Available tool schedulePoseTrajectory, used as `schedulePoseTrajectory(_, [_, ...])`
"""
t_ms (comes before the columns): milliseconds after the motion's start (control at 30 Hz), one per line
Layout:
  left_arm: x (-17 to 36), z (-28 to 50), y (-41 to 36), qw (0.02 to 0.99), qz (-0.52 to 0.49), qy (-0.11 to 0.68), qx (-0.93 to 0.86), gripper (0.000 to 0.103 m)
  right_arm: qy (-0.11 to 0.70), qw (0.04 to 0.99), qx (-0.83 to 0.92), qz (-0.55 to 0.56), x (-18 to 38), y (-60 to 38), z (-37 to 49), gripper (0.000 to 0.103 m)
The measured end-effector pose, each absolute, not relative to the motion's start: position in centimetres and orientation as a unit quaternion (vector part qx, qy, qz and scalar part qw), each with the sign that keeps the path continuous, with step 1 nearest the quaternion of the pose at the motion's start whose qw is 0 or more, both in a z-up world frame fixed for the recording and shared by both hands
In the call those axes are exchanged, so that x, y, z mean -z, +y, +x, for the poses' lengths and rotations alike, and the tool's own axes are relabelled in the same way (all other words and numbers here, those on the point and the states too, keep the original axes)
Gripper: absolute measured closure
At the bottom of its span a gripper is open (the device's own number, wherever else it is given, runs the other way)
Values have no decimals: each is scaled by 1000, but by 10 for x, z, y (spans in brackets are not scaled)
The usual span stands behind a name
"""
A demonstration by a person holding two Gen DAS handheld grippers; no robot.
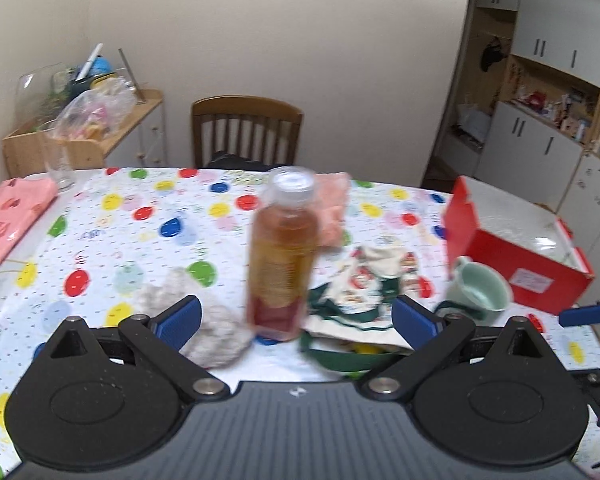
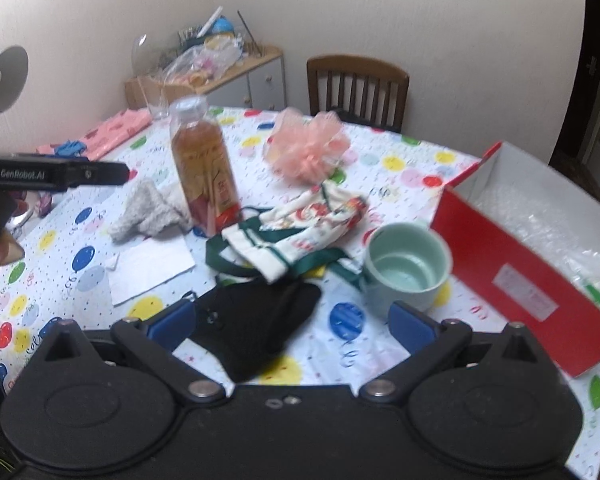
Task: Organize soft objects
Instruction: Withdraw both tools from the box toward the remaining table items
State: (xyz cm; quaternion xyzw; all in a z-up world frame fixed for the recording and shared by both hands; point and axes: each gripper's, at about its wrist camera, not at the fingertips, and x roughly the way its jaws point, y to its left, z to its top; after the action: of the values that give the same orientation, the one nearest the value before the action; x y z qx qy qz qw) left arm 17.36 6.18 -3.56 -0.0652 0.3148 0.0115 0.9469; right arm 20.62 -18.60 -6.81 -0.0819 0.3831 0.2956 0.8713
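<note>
Left gripper (image 1: 296,316): we hold its blue pads wide apart with nothing between them; it hangs above the table's near edge, facing the bottle and the grey cloth.
Right gripper (image 2: 292,320): we hold it spread wide too, empty, low over the black cloth, whose near part lies between the two fingers without either pad pressing on it.
Table (image 2: 400,148): round, covered in a white sheet printed with coloured balloons.
Bottle (image 1: 284,252): upright, amber liquid, clear cap, near the table's middle.
Grey cloth (image 2: 148,212): a fuzzy crumpled piece lying just left of the bottle, touching its base as far as we can tell.
Printed cloth (image 2: 300,232): white with red and green pattern and green straps, bunched between the bottle and the mug.
Black cloth (image 2: 260,320): flat on the sheet, closest to us, its far edge touching the green straps.
Pink mesh puff (image 2: 308,148): beyond the printed cloth, toward the chair.
Mug (image 2: 408,268): pale green, upright and empty, just left of the red box.
Red box (image 2: 540,264): open, on the table's right edge, clear bubble wrap inside.
White paper (image 2: 148,268): flat, in front of the grey cloth.
Pink folded fabric (image 1: 8,220): at the far left edge, next to a clear glass (image 1: 60,160).
Chair (image 1: 246,132): wooden, at the far side.
</note>
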Motion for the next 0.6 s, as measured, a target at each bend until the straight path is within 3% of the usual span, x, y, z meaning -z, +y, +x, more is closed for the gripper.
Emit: schedulePoseTrajectory(600, [112, 242, 154, 917, -74, 377, -110, 2, 456, 854, -238, -81, 133, -133, 249, 11])
